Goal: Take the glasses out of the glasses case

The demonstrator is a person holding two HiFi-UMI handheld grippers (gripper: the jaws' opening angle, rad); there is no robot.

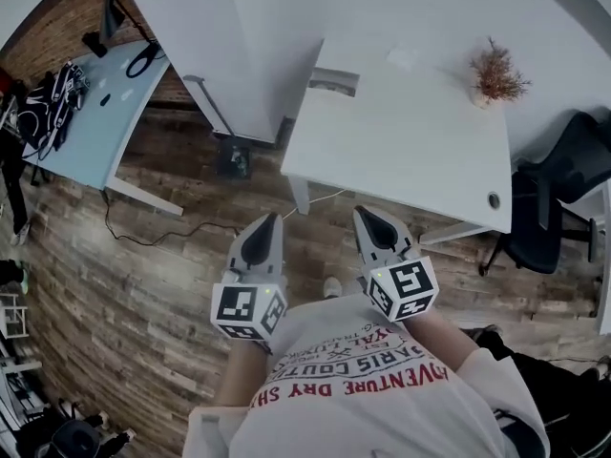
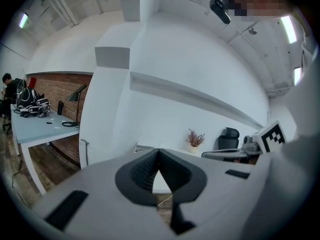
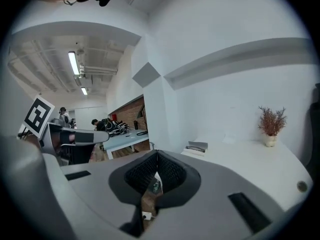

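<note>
A flat grey glasses case (image 1: pixel 334 81) lies closed at the far left corner of the white table (image 1: pixel 410 151); the right gripper view shows it too (image 3: pixel 197 146). No glasses are visible. Both grippers are held close to the person's chest, short of the table's near edge and well away from the case. My left gripper (image 1: pixel 269 219) has its jaws together with nothing between them (image 2: pixel 159 152). My right gripper (image 1: pixel 363 214) is also shut and empty (image 3: pixel 156 154).
A dried plant in a small vase (image 1: pixel 495 76) stands at the table's far right, with a white paper (image 1: pixel 401 58) near the case. A black office chair (image 1: pixel 563 198) is to the right. A light blue desk (image 1: pixel 95 113) with a backpack (image 1: pixel 48 98) stands at left. The floor is wood.
</note>
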